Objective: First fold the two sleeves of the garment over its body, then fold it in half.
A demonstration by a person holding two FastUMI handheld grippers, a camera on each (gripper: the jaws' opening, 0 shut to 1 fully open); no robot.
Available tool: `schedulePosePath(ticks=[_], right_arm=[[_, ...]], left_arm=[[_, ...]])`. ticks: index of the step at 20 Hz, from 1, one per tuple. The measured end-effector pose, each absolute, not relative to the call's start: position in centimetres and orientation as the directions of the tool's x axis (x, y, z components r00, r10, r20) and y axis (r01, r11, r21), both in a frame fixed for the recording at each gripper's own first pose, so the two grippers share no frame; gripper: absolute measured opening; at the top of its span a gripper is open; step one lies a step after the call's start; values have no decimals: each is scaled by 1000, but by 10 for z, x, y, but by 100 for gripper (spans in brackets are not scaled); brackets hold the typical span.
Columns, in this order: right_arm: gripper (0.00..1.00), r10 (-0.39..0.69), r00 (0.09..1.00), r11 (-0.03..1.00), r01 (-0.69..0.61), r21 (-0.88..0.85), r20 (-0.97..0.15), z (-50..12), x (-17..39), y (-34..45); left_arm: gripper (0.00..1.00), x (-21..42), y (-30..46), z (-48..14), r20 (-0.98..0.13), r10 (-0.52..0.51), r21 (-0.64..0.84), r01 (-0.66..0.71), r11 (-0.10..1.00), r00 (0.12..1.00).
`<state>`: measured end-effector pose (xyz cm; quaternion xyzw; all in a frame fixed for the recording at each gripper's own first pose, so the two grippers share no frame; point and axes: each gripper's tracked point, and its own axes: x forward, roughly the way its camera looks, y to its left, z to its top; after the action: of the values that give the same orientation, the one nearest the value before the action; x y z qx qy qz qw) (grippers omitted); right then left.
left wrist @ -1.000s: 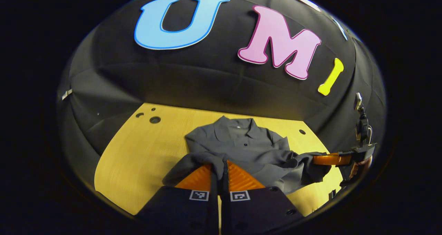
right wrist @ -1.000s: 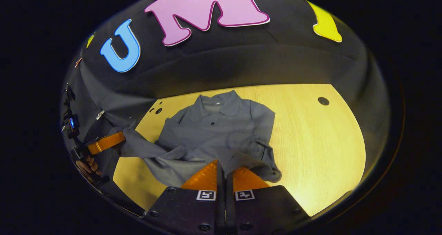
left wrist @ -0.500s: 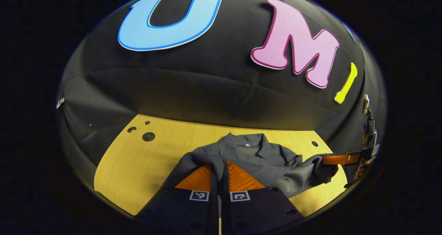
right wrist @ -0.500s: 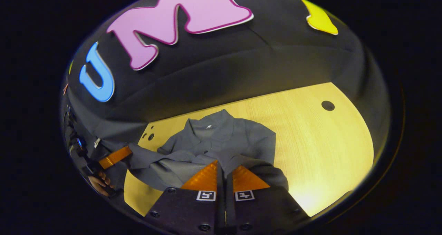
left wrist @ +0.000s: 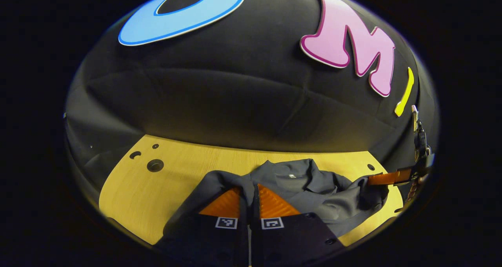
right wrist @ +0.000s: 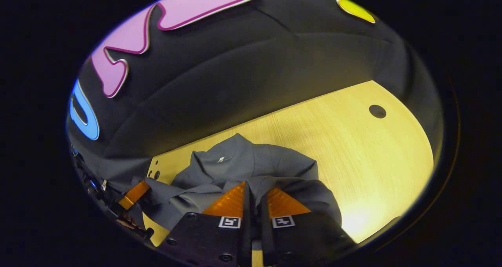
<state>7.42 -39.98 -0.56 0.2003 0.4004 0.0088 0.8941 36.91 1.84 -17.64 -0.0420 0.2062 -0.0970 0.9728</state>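
A grey collared shirt [left wrist: 310, 184] lies on the yellow wooden table [left wrist: 176, 180], its collar toward the booth wall. My left gripper [left wrist: 249, 189] is shut on a lifted edge of the cloth, which drapes over both fingers. In the right gripper view, the shirt [right wrist: 251, 163] is bunched, its lower part raised over the body. My right gripper [right wrist: 255, 186] is shut on another edge of the cloth. Each gripper also appears far off in the other's view, holding cloth: the right gripper's fingers [left wrist: 390, 177] and the left gripper's fingers [right wrist: 134, 193].
The table has round holes near its far left corner [left wrist: 155, 165] and another to the right [right wrist: 377, 111]. Bare wood spreads to the right of the shirt [right wrist: 364, 161] and to its left [left wrist: 157, 188]. The black cloth wall rises just behind the table.
Both grippers have carried the held edge of the shirt forward toward the collar. The lifted cloth now covers more of the body and the wall looks closer.
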Motion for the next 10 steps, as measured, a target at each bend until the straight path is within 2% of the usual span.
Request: schedulePosePath(ticks=[1,2,3,4,5,6,8,10], right_arm=[[18,170,680,912,166,375,-713,-11,79,-403],[16,164,675,906,185,380,-719,-15,81,-405],[24,168,667,902,192,386,-726,-18,81,-404],[47,167,662,905,191,379,-731,-19,79,-405],[71,156,662,915,183,360,-733,-19,75,-409],[94,138,669,928,170,332,-730,-15,72,-415],[99,104,687,950,144,276,-719,-2,62,-426],[99,86,707,962,125,244,-702,14,49,-432]], left_arm=[[9,372,19,-184,-407,-201,-112,169,979,891],[9,373,18,-189,-420,-188,-104,159,982,888],[14,373,19,-195,-437,-170,-92,144,985,883],[19,371,23,-197,-450,-146,-59,134,989,881],[28,369,27,-194,-446,-132,-25,135,990,885],[32,368,30,-188,-425,-123,-4,134,991,897],[55,359,32,-171,-391,-120,-19,122,992,913],[79,343,41,-157,-374,-101,-10,105,994,922]])
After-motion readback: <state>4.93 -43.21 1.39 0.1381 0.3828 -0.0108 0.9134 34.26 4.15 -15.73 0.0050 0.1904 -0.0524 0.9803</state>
